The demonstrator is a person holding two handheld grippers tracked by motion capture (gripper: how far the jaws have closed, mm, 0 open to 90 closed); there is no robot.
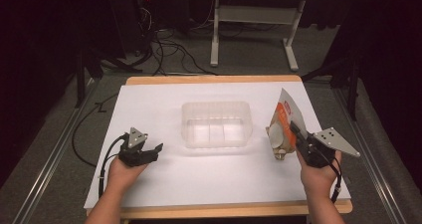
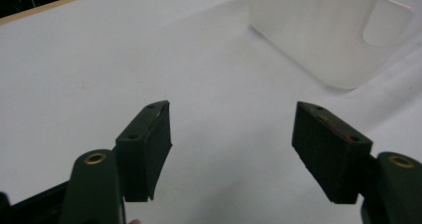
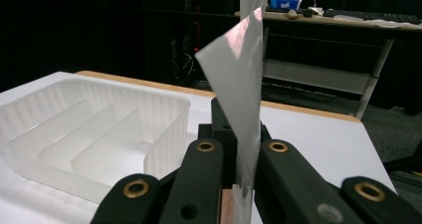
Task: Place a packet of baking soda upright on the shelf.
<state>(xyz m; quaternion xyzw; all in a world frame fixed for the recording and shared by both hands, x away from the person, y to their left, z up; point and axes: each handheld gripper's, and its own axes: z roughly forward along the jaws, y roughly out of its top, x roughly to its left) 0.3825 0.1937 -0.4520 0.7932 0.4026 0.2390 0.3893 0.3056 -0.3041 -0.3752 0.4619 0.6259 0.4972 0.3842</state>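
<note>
Pinching the packet (image 1: 282,129) firmly in right tongs (image 1: 297,134), carrying toward clear tray (image 1: 215,124), left tongs (image 2: 231,149) spread and waiting.

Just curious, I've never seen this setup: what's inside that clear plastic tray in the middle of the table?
The clear plastic tray holds nothing that can be seen: just thin dividers splitting it into compartments, with the white table showing through. Its near wall blurs the front corners a little.

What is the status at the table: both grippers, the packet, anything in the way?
Left gripper open, empty, low over the table. Right gripper shut on the packet, held upright beside the clear tray. Nothing lies between packet and tray.
</note>
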